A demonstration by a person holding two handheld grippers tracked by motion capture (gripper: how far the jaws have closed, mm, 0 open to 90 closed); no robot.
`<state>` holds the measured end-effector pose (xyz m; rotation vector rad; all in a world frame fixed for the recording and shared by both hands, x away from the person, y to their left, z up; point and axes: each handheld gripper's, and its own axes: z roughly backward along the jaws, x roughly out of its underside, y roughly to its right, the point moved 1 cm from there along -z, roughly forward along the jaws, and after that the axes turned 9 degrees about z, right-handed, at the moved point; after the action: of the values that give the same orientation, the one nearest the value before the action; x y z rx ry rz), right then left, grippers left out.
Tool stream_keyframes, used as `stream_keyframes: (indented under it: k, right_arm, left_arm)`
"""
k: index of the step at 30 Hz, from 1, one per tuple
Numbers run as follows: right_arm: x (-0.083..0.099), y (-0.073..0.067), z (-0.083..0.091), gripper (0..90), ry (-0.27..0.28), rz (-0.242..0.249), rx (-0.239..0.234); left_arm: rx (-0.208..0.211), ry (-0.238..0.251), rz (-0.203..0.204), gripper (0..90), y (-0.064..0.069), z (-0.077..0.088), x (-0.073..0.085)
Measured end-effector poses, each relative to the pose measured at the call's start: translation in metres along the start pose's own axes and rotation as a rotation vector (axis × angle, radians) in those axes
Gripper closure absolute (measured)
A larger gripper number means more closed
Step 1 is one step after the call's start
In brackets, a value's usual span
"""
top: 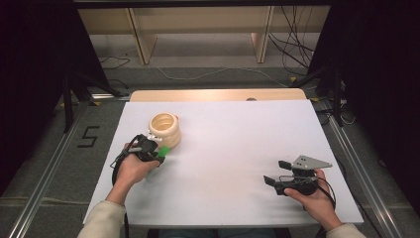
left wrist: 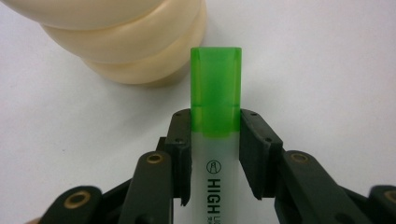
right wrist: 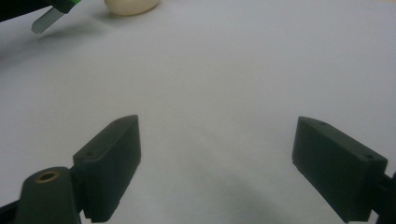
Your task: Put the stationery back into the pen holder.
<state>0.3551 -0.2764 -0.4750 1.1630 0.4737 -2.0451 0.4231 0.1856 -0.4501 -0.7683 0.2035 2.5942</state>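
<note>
High view, left to right: left gripper (top: pixel 154 151) at the table's (top: pixel 237 144) left side, clamped on a highlighter (top: pixel 163 150); cup (top: pixel 165 130), a cream ribbed holder, stood upright just beyond and touching or nearly touching the green cap, mouth up; right gripper (top: pixel 275 179) rested well apart at the right, jaws spread, nothing between them.

Left gripper view: pads (left wrist: pixel 180 149) pressed on both flanks of the highlighter (left wrist: pixel 215 140) at the seam of green cap and white barrel; long axis ran straight out along the jaws, cap end forward, pointing past the base of the cup (left wrist: pixel 126 42), which lay ahead and left.

Right gripper view: fingers (right wrist: pixel 109 163) stood wide over bare table; cup (right wrist: pixel 130 5) lay far off at upper left.

Judgement: left hand was much the nearer; the cap pointed at the cup's wall, not its mouth, so the pen likely needed lifting and tipping upright.
</note>
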Motion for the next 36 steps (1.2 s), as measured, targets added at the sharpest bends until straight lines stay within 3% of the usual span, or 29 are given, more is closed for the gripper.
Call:
stream_keyframes:
  k: [6,11,23,28,36]
  right_arm:
    - [0.0,0.0,0.0,16.5,0.008,0.0,-0.004]
    - [0.0,0.0,0.0,16.5,0.007,-0.002,-0.004]
    - [0.0,-0.001,0.001,16.5,0.001,0.001,-0.003]
    - [0.0,-0.001,0.001,16.5,0.004,-0.002,-0.005]
    - [-0.001,-0.001,0.001,16.5,0.003,-0.001,-0.004]
  left_arm:
    - [0.006,0.044,0.014,66.7,0.002,0.004,0.001]
    - [-0.016,0.08,0.011,66.7,0.003,0.006,0.003]
    - [0.01,0.171,0.032,66.7,0.005,0.012,0.002]
    - [0.011,0.213,0.014,66.8,0.005,0.013,0.001]
    - [0.008,0.266,0.025,66.7,0.005,0.015,0.0]
